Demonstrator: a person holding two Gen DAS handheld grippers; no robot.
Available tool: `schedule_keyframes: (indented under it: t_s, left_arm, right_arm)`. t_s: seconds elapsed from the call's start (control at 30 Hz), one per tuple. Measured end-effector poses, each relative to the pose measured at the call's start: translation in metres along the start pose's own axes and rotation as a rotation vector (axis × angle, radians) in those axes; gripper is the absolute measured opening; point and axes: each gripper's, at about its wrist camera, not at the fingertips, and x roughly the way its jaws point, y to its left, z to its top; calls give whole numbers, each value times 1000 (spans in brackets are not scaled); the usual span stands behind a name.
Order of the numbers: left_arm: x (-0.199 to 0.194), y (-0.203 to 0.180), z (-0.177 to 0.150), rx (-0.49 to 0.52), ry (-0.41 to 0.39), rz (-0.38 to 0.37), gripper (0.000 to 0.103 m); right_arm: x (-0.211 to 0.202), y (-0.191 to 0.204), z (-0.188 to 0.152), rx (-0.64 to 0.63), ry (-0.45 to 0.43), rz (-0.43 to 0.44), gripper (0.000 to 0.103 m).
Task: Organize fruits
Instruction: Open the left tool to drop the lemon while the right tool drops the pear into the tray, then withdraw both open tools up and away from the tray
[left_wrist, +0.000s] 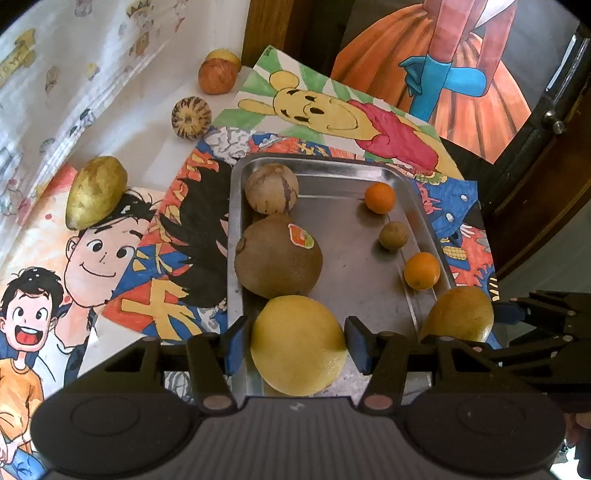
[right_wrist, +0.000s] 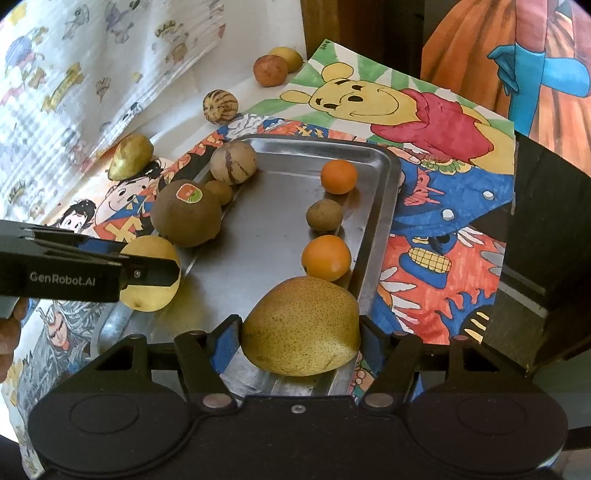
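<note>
Drawing-covered table (left_wrist: 122, 122) | tray (left_wrist: 369, 295): six fruits in | left gripper (left_wrist: 295, 343) grasps yellow fruit (left_wrist: 297, 345), right gripper (right_wrist: 300, 328) grasps pear (right_wrist: 301, 326) over near edge | four fruits outside tray.

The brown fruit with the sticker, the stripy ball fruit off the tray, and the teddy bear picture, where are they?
Brown fruit (left_wrist: 275, 258), left wrist view, on its skin below the sticker.
Stripy fruit (left_wrist: 191, 118), left wrist view, its middle.
Bear picture (right_wrist: 354, 98), right wrist view, the bear's face.
</note>
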Motion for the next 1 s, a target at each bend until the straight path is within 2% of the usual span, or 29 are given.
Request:
schedule_keyframes:
  t_s: [0.2, 0.43, 0.53, 0.63, 0.67, 0.8, 0.87, 1.0]
  left_arm:
    - [0, 2, -2, -11, 4, 2, 60]
    - [-1, 6, -1, -70, 22, 3, 62]
    - [-2, 6, -3, -77, 16, 18, 70]
    - [-7, 8, -3, -102, 6, 22, 78]
    - [-10, 9, -4, -109, -5, 27, 84]
    - [-21, 11, -7, -134, -33, 41, 96]
    - [-27, 13, -12, -150, -43, 55, 99]
    - [-41, 16, -24, -163, -95, 69, 101]
  right_arm:
    - [2, 7, -2, -62, 3, -26, 69]
    - [2, 6, -2, -62, -5, -26, 70]
    - [2, 6, -2, -60, -6, -26, 70]
    - [-1, 6, -4, -52, -10, -25, 76]
    - [-3, 7, -5, -47, -12, -25, 79]
    - [-12, 9, -15, -15, -26, -24, 82]
    - [-17, 10, -22, 16, -44, -27, 90]
    - [-32, 11, -37, 90, -96, -35, 95]
